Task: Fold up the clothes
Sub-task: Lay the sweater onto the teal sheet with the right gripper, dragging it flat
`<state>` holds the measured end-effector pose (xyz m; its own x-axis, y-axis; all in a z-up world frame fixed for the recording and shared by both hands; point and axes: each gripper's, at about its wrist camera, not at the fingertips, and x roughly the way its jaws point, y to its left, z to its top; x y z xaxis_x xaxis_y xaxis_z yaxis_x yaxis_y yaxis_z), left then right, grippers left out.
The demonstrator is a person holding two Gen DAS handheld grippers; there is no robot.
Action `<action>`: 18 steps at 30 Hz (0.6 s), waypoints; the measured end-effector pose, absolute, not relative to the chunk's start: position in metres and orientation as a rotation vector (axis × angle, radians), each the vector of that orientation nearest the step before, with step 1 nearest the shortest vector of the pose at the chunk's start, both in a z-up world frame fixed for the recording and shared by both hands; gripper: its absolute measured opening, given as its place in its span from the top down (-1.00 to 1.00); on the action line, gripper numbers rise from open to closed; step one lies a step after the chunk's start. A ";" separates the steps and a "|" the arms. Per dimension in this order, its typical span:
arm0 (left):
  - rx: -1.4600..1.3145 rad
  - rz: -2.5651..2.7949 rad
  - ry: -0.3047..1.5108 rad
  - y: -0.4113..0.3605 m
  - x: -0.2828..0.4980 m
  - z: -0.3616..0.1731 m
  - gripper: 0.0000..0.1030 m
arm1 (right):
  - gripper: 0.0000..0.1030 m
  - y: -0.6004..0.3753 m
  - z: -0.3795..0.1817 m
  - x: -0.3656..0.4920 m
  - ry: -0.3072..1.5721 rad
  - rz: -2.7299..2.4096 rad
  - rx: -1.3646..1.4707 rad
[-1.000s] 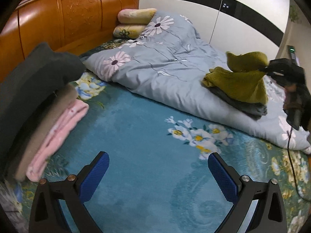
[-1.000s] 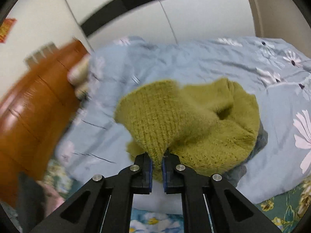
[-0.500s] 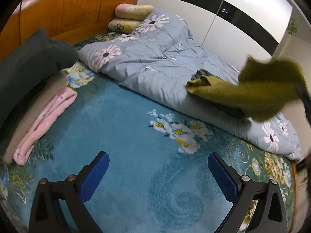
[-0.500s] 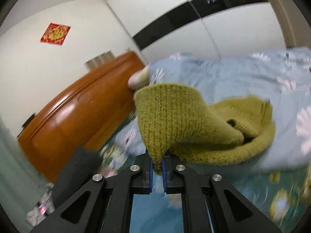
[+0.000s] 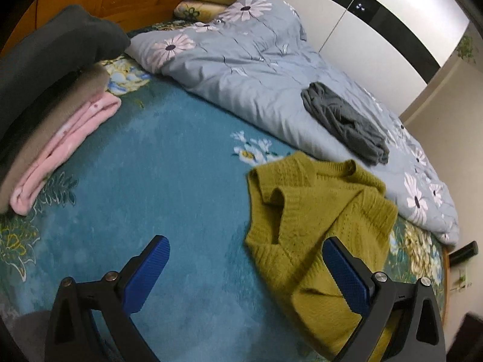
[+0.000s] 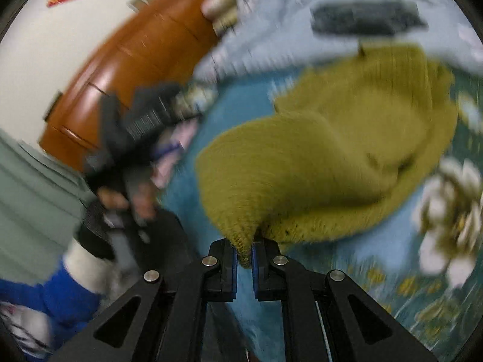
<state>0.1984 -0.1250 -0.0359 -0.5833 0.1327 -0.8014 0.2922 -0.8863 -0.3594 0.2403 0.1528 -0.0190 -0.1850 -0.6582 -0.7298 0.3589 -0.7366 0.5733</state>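
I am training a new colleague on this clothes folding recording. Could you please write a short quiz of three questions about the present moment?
1. True or false: the left gripper is shut on the olive-green knit sweater.
2. Which garment lies on the grey floral quilt?
A. pink garment
B. dark grey garment
C. olive-green sweater
3. Fill in: the right gripper is shut on a fold of the ____.

Key
1. False: its jaws are wide open, holding nothing.
2. B, the dark grey garment; the pink garment sits in the folded stack at the left.
3. Olive-green knit sweater.
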 end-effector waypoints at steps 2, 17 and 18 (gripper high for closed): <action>1.403 -2.614 0.727 -0.122 0.201 -0.041 -0.99 | 0.84 0.145 -0.036 0.242 -0.325 -1.952 1.485; 1.407 -2.640 0.714 -0.104 0.216 -0.056 -1.00 | 0.11 0.211 -0.005 0.222 -0.486 -2.184 1.532; 1.392 -2.651 0.700 -0.103 0.216 -0.054 -1.00 | 0.10 0.217 -0.006 0.217 -0.537 -2.225 1.527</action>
<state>0.2156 -0.1030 -0.0537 -0.5883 0.1482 -0.7949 0.2635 -0.8943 -0.3617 0.2173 0.2168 -0.0057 -0.3320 -0.5163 -0.7894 0.0995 -0.8514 0.5150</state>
